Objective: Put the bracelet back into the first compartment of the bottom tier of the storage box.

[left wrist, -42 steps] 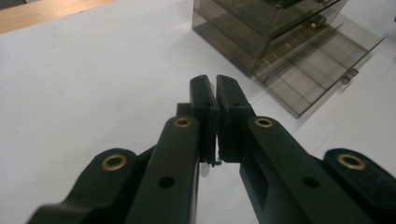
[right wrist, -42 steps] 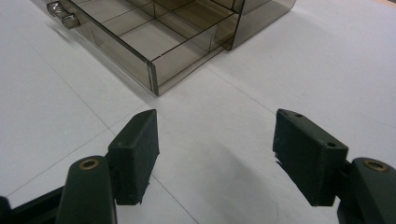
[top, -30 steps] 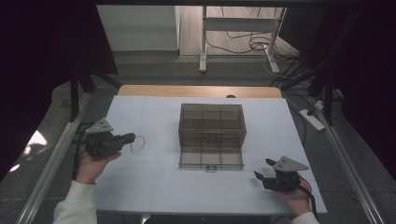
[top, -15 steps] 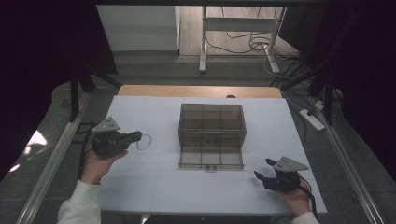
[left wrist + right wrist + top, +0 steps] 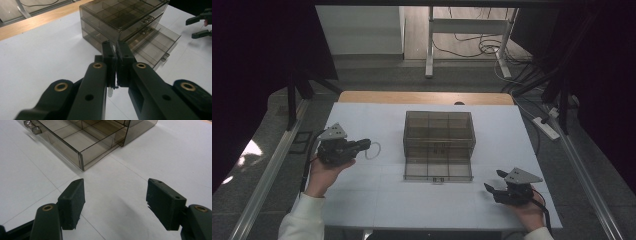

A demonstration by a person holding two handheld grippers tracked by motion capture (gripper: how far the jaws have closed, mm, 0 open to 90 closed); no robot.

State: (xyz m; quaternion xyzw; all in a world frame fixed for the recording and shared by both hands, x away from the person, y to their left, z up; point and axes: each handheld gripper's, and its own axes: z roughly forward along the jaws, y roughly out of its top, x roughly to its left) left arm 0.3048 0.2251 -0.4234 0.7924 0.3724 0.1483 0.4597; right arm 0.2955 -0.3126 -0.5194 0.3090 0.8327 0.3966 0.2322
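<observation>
White table top (image 5: 362, 200), faint seam lines across it, wooden strip (image 5: 422, 97) along the far edge. Smoked clear drawer box (image 5: 439, 132) sat at centre, resting directly on the surface. Its bottom drawer (image 5: 438, 171) was pulled out toward the near edge, compartments looked empty, small handle at the front. Right gripper (image 5: 499, 187) rested low at the near right corner, whether touching the top couldn't be told.

A power strip (image 5: 546, 128) lies on the floor beside the table (image 5: 362, 195).
</observation>
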